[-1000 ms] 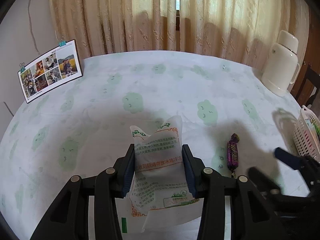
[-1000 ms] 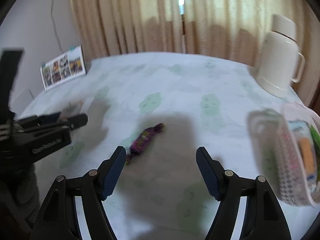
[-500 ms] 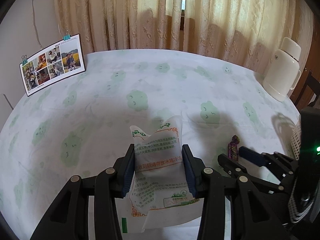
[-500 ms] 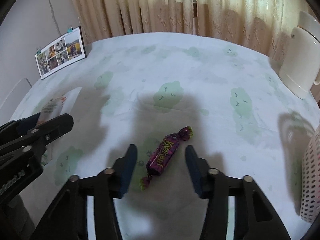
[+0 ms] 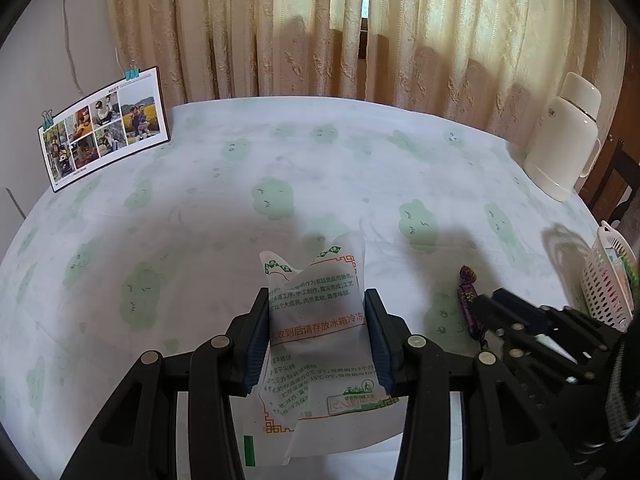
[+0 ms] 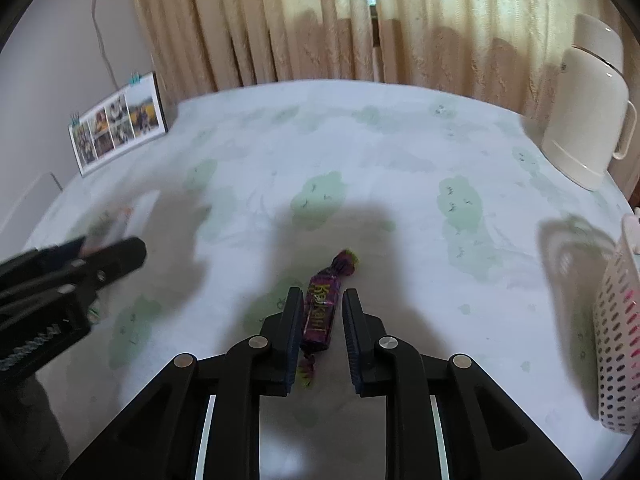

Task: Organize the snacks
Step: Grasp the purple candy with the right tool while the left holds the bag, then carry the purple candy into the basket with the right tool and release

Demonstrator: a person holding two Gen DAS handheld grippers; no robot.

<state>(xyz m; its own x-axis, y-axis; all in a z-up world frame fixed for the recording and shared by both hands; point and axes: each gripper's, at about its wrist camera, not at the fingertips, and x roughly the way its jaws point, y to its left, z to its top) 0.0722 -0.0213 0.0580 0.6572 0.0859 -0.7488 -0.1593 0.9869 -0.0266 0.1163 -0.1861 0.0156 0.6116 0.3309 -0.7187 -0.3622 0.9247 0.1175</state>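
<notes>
A white snack packet (image 5: 316, 360) with red and green print stands between the pads of my left gripper (image 5: 316, 296), which is shut on it just above the tablecloth. A purple wrapped candy (image 6: 320, 312) lies on the cloth. My right gripper (image 6: 323, 292) straddles it with the jaws closing onto the wrapper, the left pad touching it and the right pad at its edge. In the left wrist view the same candy (image 5: 468, 304) shows with the right gripper (image 5: 480, 300) over its near end. The left gripper (image 6: 132, 248) appears at the left of the right wrist view.
A white perforated basket (image 6: 616, 340) holding several snacks stands at the table's right edge. A cream thermos jug (image 6: 588, 100) stands at the back right. A photo card (image 5: 104, 128) leans at the back left. Curtains hang behind the round table (image 5: 200, 200).
My right gripper moved in over the purple candy and its jaws narrowed from wide open to close around it. The left gripper kept still with the packet.
</notes>
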